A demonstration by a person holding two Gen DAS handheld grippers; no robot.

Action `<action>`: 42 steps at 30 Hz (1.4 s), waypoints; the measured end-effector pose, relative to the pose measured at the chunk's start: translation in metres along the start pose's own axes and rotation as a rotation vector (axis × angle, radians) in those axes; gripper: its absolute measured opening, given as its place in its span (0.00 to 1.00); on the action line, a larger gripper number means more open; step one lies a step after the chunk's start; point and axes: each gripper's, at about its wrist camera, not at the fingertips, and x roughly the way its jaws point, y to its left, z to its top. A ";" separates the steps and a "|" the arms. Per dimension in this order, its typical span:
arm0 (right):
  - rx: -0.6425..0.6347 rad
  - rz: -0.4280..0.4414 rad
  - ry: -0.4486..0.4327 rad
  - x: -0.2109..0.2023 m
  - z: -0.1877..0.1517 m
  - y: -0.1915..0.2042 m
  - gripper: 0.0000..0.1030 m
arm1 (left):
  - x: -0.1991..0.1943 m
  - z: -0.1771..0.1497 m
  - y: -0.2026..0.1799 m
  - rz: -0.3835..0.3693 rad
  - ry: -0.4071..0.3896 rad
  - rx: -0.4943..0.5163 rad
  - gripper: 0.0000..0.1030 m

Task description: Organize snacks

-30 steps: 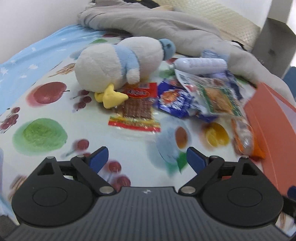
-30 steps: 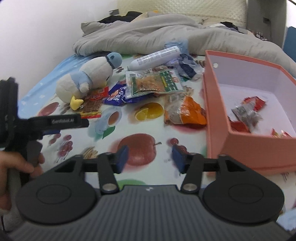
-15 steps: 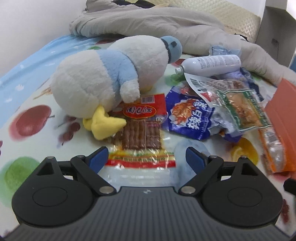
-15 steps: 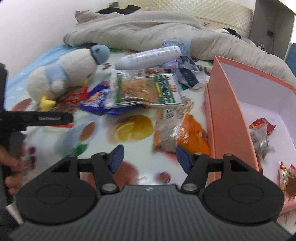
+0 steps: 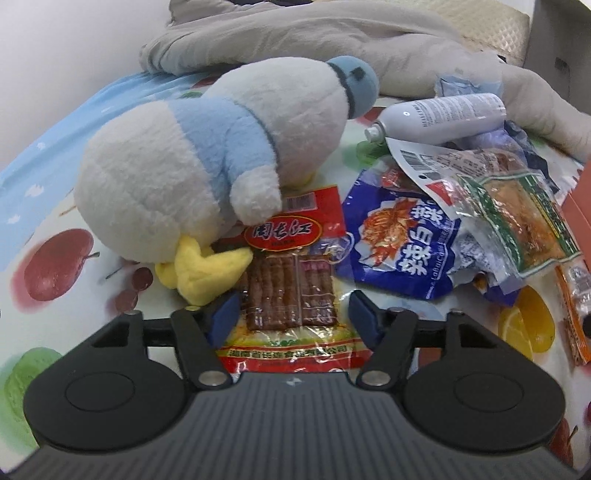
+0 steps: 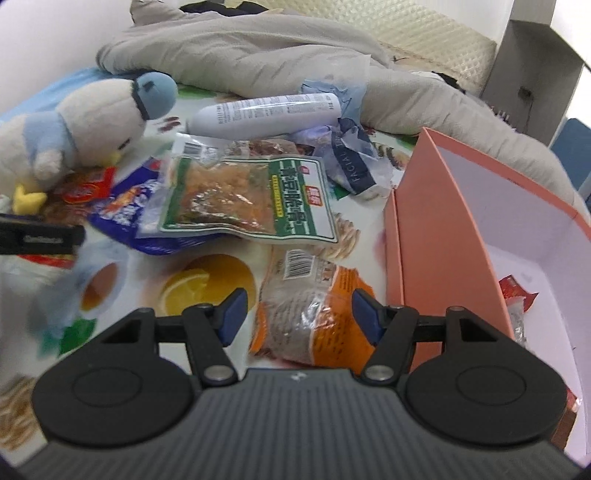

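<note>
Two hand-held grippers: left hand-held gripper (image 5: 290, 312) closing around a crinkly red-edged snack packet (image 5: 291, 295), right hand-held gripper (image 6: 297, 314) apart over a glossy orange packet (image 6: 310, 314).

A bedroom in a home: a fruit-print sheet (image 5: 55, 266) covers the bed, with a rumpled grey blanket (image 6: 258, 55), a plush toy (image 5: 207, 158) and a quilted headboard (image 6: 424, 33) behind.
</note>
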 end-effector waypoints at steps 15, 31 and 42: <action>0.012 -0.014 0.014 0.004 -0.007 0.002 0.49 | -0.020 -0.007 -0.006 -0.090 0.027 0.032 0.54; -0.053 0.116 0.025 -0.075 -0.048 0.029 0.45 | -0.097 -0.062 -0.007 -0.236 0.111 0.019 0.15; -0.058 0.193 -0.040 -0.110 -0.046 0.043 0.44 | -0.112 -0.068 0.051 -0.317 0.098 -0.250 0.22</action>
